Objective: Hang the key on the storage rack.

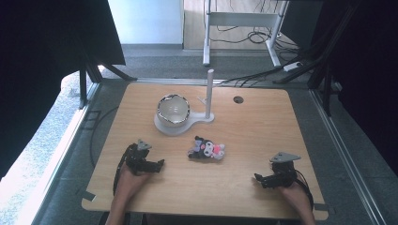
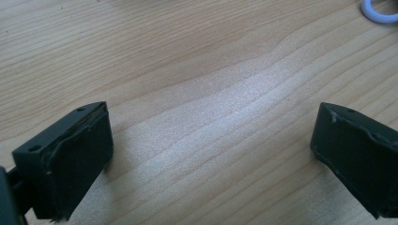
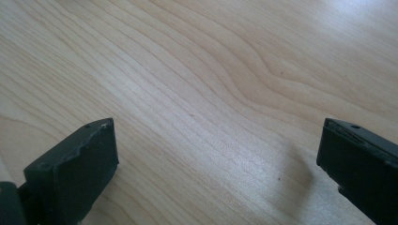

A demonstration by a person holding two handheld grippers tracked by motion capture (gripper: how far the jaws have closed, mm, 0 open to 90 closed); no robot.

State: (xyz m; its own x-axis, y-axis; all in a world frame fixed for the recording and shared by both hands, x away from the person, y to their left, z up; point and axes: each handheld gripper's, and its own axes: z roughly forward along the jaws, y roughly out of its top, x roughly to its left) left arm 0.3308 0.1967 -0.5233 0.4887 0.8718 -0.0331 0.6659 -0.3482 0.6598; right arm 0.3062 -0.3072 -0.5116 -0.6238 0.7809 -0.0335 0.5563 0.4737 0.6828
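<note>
High view: a small plush toy [image 1: 207, 150], black and grey with a pink patch, lies on its side near the middle of the wooden table [image 1: 263, 122]. At its 12 o'clock, apart from it, a metal bowl [image 1: 173, 109] sits on a white stand [image 1: 178, 125] with an upright post. The left gripper [image 1: 155, 165] rests on the table at the toy's 8 o'clock, near but not touching; the right gripper [image 1: 261, 178] lies at its 4 o'clock, farther off. Both point inward toward the toy. Neither holds anything.

Left gripper view: jaws stand wide apart, bare wood between them. A curved white edge, probably the stand's base [image 2: 379, 10], shows at 1 o'clock.

Right gripper view: jaws stand wide apart over bare table [image 3: 197, 93]; nothing lies between them.

Assessment of handling: the toy appears soft, light and compressible, with no risk of breakage. The fabric should give good friction, so slipping is unlikely; the main risk is pinching only a loose limb or ear, which would let the body dangle and swing. The best hold is judged to be across the thickest part of the body or head, jaws closing well into the stuffing. As it lies flat, one jaw will need to come low to the tabletop. The left gripper is the nearer for this.
</note>
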